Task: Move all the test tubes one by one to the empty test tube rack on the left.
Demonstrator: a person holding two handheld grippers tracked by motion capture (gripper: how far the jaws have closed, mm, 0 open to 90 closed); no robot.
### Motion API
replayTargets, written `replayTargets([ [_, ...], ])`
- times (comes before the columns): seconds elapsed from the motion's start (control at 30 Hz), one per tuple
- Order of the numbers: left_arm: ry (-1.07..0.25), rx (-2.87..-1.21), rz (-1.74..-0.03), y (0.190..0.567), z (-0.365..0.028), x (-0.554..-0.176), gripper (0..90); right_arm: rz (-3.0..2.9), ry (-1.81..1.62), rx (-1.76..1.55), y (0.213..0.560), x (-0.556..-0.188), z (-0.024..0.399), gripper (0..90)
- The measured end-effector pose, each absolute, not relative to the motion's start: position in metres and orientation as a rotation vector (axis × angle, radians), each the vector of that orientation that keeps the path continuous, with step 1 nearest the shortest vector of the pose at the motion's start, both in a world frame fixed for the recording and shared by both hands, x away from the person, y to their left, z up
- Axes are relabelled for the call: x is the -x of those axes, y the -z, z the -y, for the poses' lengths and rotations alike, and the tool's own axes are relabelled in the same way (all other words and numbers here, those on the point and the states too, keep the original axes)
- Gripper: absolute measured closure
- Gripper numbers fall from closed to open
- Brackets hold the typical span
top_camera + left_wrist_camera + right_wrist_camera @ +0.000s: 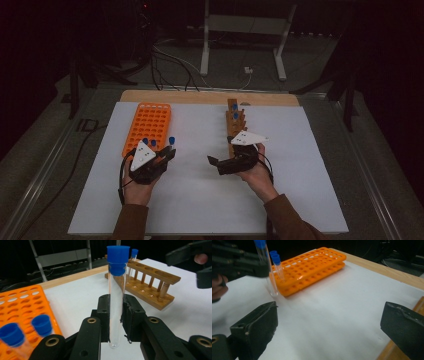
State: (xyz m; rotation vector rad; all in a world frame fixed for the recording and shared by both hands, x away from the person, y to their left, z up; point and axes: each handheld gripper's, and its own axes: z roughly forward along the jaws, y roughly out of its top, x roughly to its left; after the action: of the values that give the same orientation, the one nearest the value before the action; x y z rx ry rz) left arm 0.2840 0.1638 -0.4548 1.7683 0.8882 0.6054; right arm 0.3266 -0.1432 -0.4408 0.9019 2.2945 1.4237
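My left gripper (169, 152) is shut on a clear test tube (117, 302) with a blue cap (171, 140), held upright just above the white sheet, beside the near end of the orange rack (149, 125). Two blue-capped tubes (41, 325) stand in that rack's near holes. In the right gripper view the held tube (268, 272) hangs in front of the orange rack (312, 267). My right gripper (216, 165) stands open and empty over the sheet, its jaws wide apart, next to the wooden rack (234, 122), which holds blue-capped tubes (134, 253).
A white sheet (200, 200) covers the table, with a wooden board edge (200, 96) along the back. Cables and a white metal stand (242, 30) lie on the floor beyond. Bare sheet runs between the two racks and in front of both hands.
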Motion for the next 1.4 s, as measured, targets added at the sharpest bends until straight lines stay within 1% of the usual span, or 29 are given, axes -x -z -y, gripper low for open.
replayTargets([
  [0.67,-0.64,-1.686,-0.959,0.447,-0.197,-0.282,77.1,-2.207,-1.401,-0.972,0.441,-0.321,0.189,0.6],
  [1.4,-0.771,-1.636,-1.108,0.453,-0.224,-0.287,76.9,-2.171,-1.416,-0.985,0.439,-0.319,0.197,0.6],
])
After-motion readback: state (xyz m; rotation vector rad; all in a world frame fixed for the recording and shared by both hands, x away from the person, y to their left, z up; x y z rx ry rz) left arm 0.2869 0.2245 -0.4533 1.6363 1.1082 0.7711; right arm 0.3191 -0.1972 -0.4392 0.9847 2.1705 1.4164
